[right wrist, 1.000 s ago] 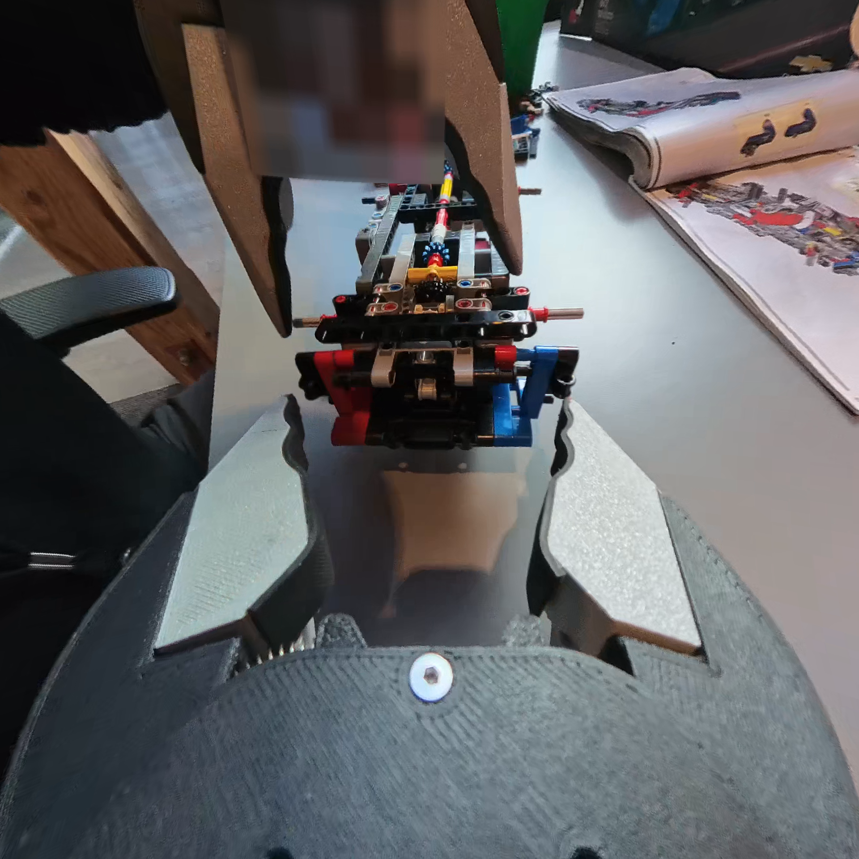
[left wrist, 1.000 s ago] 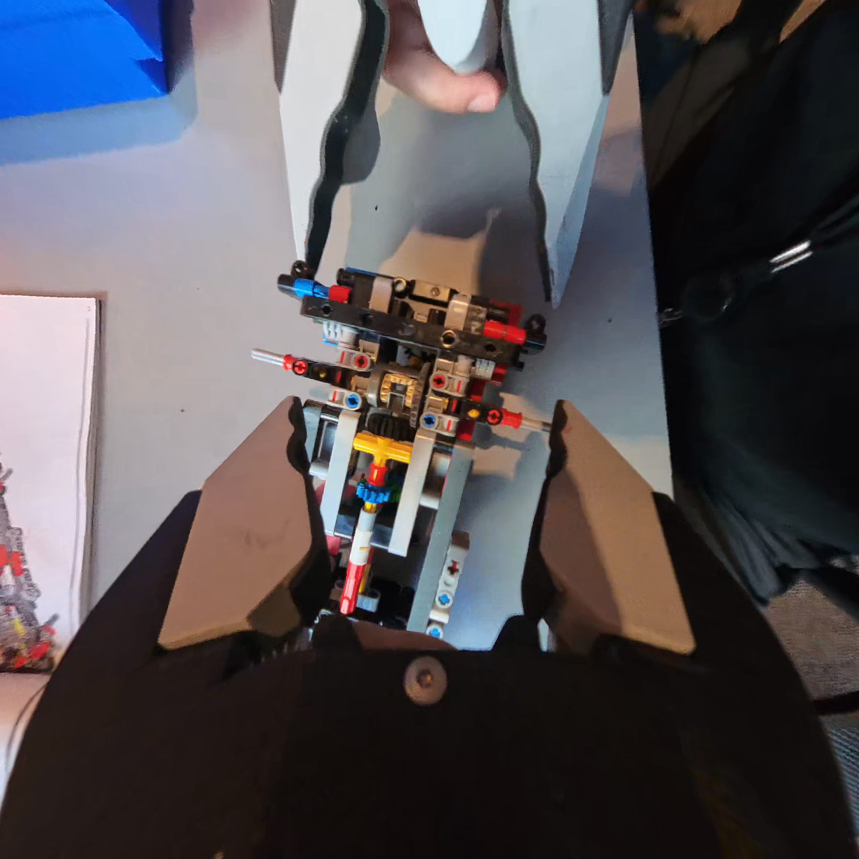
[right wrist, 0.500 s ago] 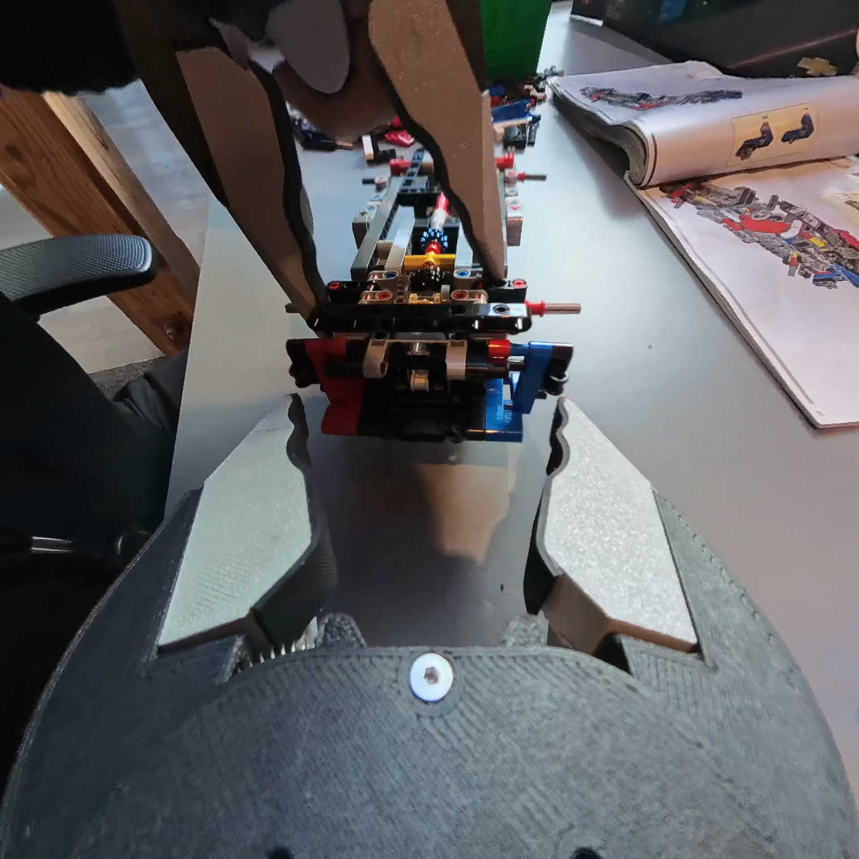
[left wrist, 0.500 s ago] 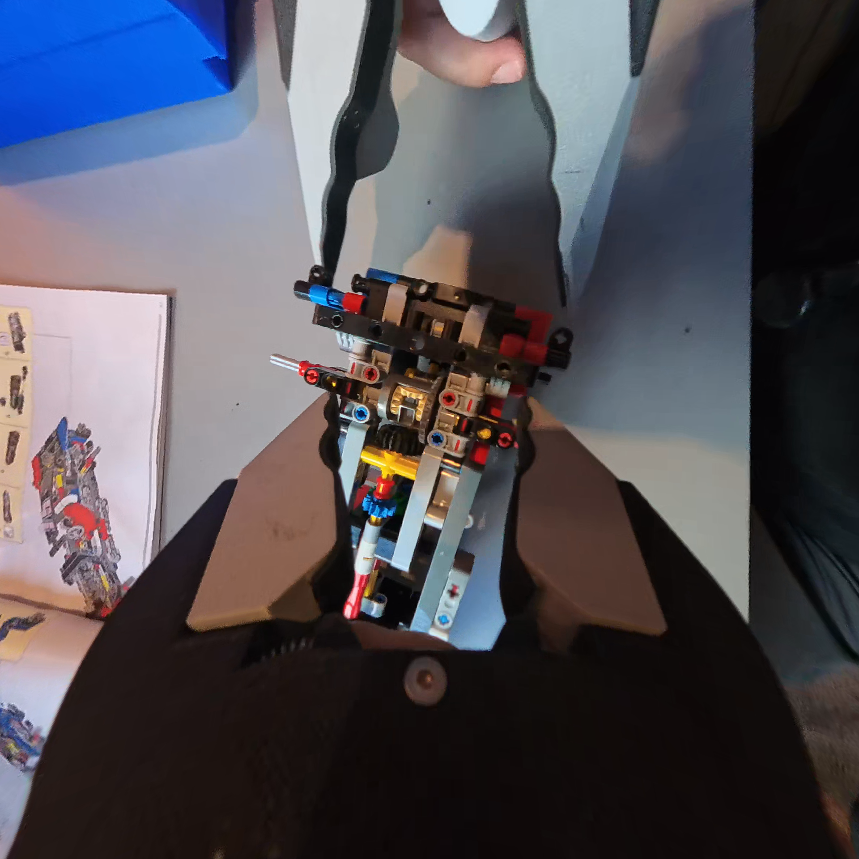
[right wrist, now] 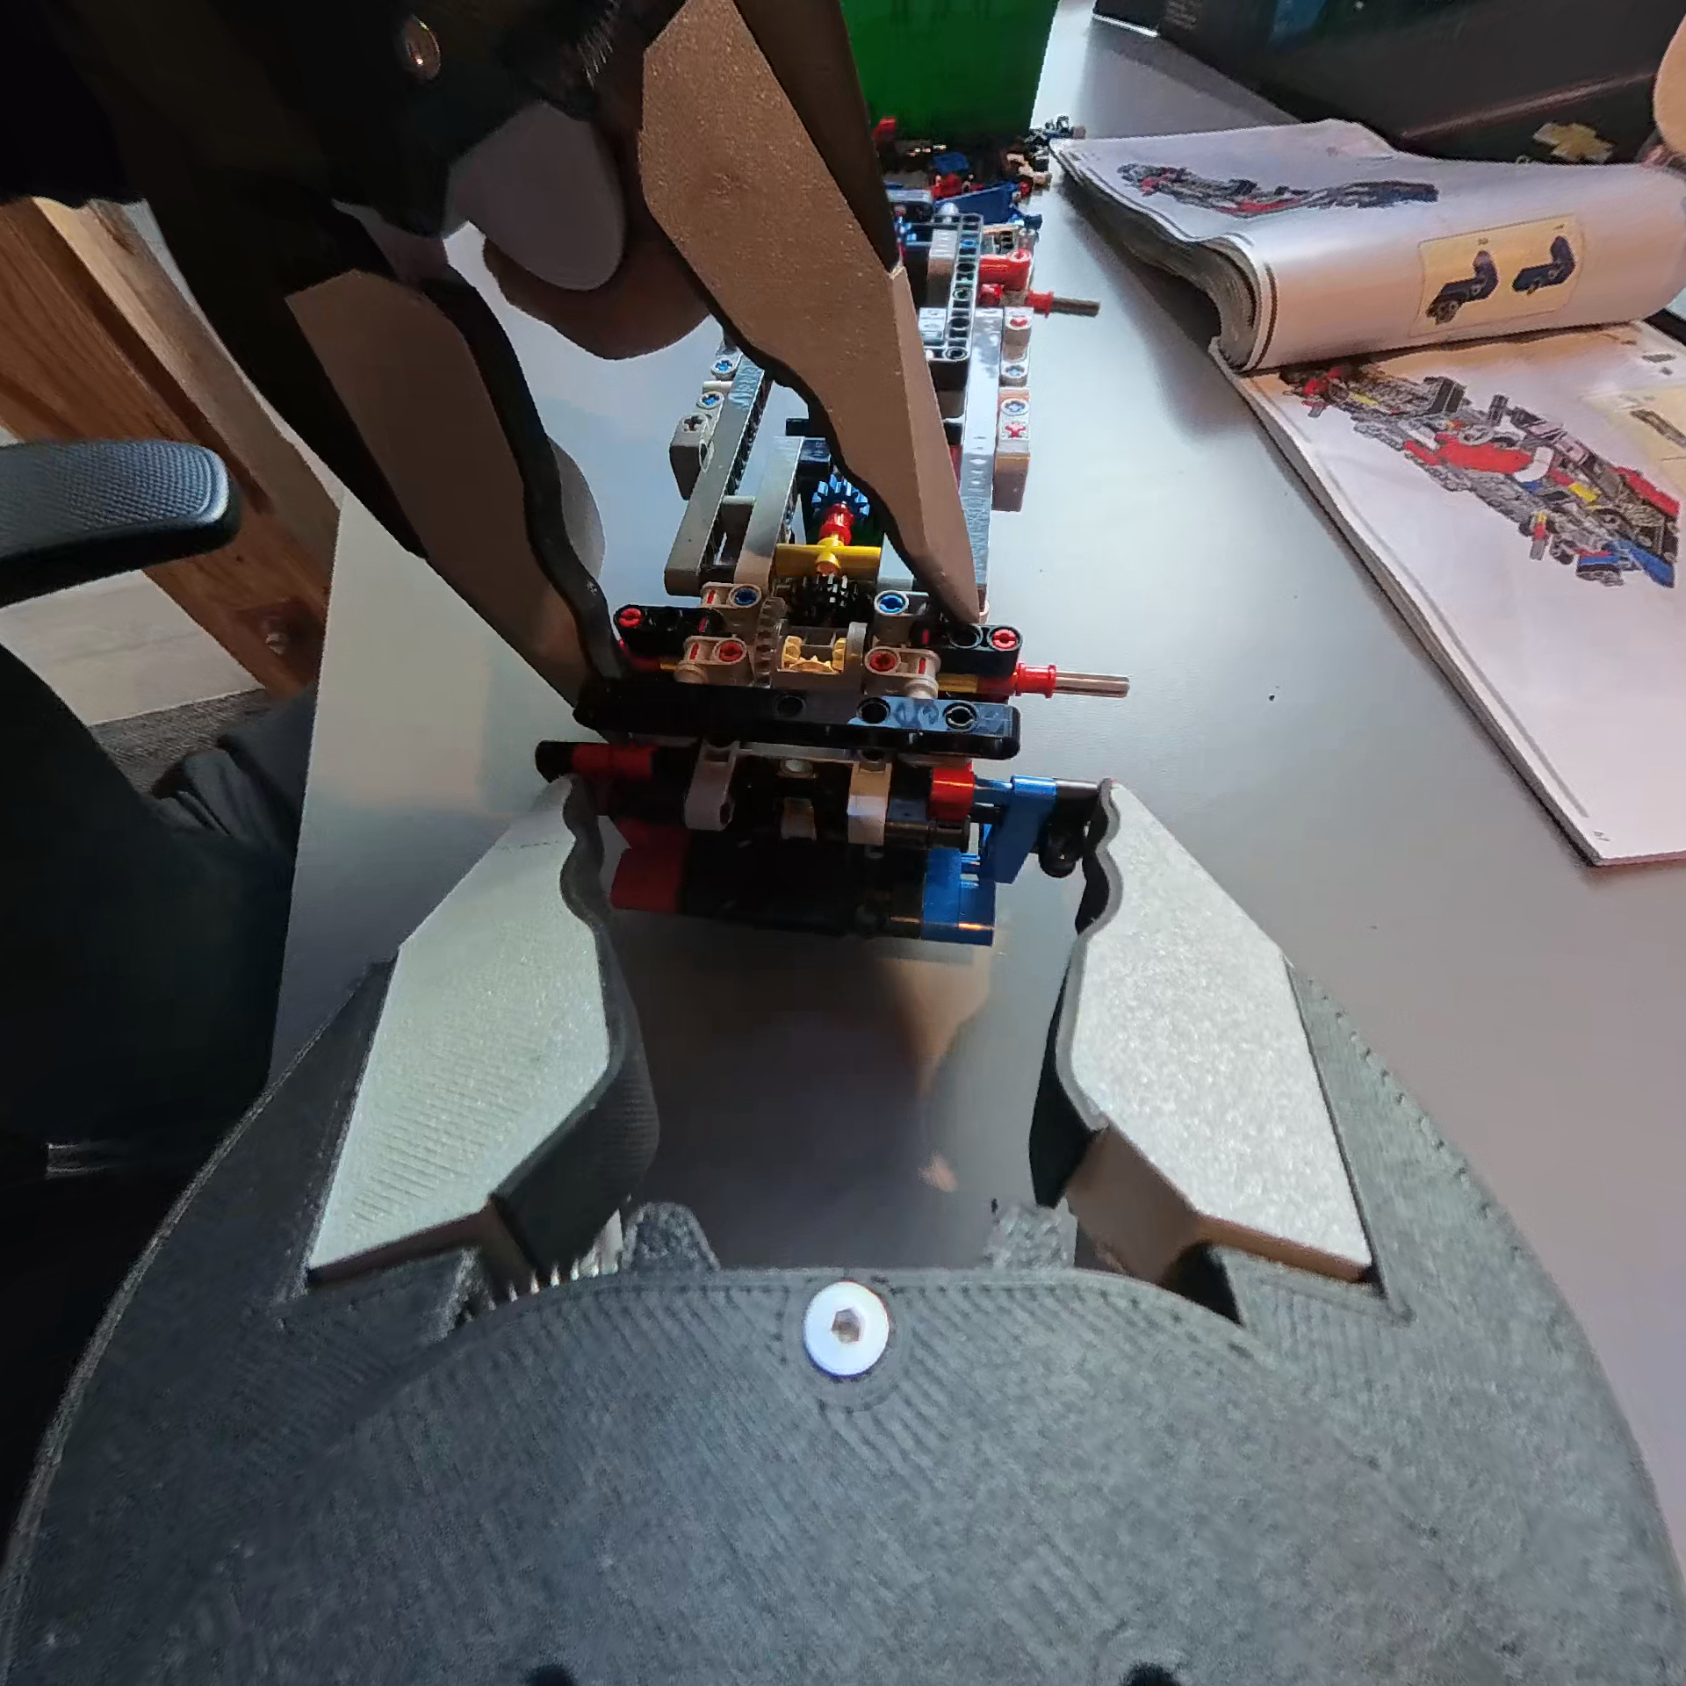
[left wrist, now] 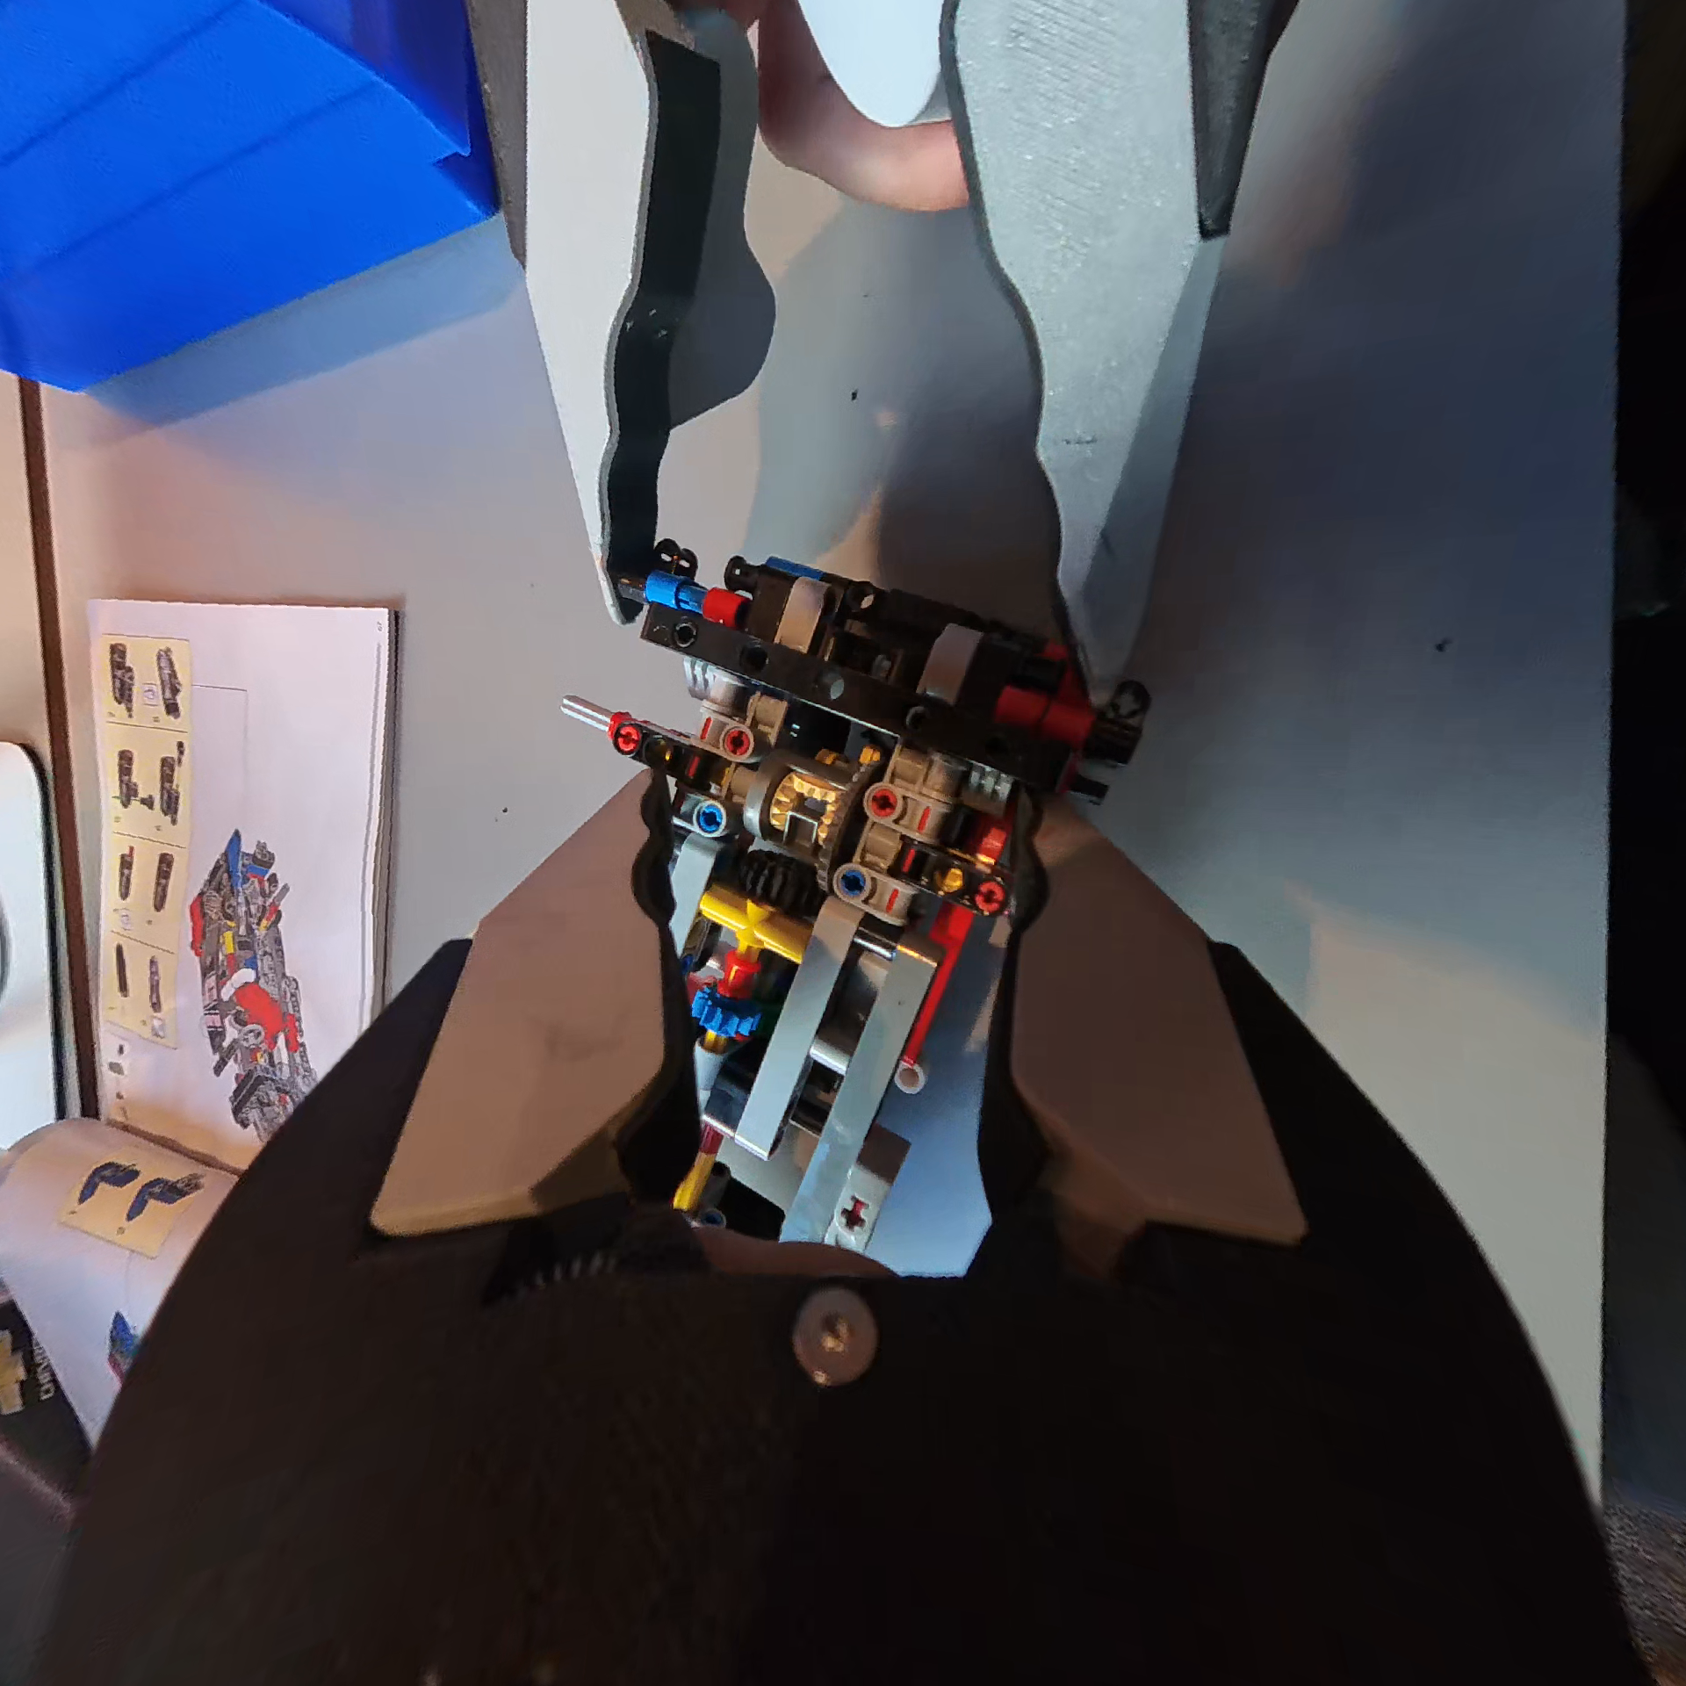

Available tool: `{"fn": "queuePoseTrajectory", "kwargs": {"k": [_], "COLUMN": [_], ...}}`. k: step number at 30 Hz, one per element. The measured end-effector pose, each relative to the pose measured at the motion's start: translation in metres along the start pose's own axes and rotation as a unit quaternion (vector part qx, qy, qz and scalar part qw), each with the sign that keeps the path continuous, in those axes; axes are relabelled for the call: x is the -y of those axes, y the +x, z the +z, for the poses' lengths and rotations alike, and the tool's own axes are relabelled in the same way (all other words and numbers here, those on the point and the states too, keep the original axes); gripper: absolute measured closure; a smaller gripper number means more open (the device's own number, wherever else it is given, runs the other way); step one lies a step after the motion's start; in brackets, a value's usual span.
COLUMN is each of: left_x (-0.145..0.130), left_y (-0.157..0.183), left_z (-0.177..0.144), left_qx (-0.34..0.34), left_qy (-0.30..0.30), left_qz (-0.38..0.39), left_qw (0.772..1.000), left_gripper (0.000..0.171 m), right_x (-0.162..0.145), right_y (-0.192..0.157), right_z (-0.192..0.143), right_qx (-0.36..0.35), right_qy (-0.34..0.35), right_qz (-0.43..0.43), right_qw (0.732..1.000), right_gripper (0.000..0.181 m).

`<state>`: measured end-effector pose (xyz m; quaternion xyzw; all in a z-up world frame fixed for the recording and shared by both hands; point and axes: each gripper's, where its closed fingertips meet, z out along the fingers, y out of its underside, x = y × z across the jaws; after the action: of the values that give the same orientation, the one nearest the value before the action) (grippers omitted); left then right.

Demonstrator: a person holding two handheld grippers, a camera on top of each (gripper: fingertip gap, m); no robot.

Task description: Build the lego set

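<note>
On the table (right wrist: 1277,775), model: the long lego chassis (right wrist: 803,721) lies lengthwise between the two hand-held grippers.
Left hand-held gripper (left wrist: 835,821): brown fingers clamped on the chassis sides, just behind the gear housing.
Right hand-held gripper (right wrist: 835,821): grey fingers closed in on the black, red and blue end block, tips touching both its sides.
Around: open instruction booklet (right wrist: 1460,511) to the right of the chassis; loose pieces (right wrist: 958,173) beyond it, before a green box (right wrist: 949,64); blue bin (left wrist: 210,182).
Hidden: the chassis's far end is cut off behind the left fingers.
</note>
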<state>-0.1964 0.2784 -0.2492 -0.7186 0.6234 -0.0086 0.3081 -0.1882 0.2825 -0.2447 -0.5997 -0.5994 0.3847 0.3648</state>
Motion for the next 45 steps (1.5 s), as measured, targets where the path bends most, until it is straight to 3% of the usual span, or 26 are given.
{"fn": "queuePoseTrajectory", "kwargs": {"k": [5, 45], "left_x": [-0.001, -0.003], "left_y": [0.001, 0.002], "left_z": [0.006, 0.008], "left_qx": [0.017, 0.023], "left_qy": [0.006, -0.003], "left_qz": [0.009, -0.005], "left_qw": [1.000, 1.000], "left_gripper": [0.100, 0.100], "right_x": [-0.010, -0.011], "right_y": [0.003, 0.001], "right_z": [0.002, 0.002], "right_qx": [0.008, -0.020], "right_qy": [-0.033, -0.041], "right_qz": [-0.001, -0.005], "right_qw": [0.999, 0.999], "right_gripper": [0.082, 0.085]}}
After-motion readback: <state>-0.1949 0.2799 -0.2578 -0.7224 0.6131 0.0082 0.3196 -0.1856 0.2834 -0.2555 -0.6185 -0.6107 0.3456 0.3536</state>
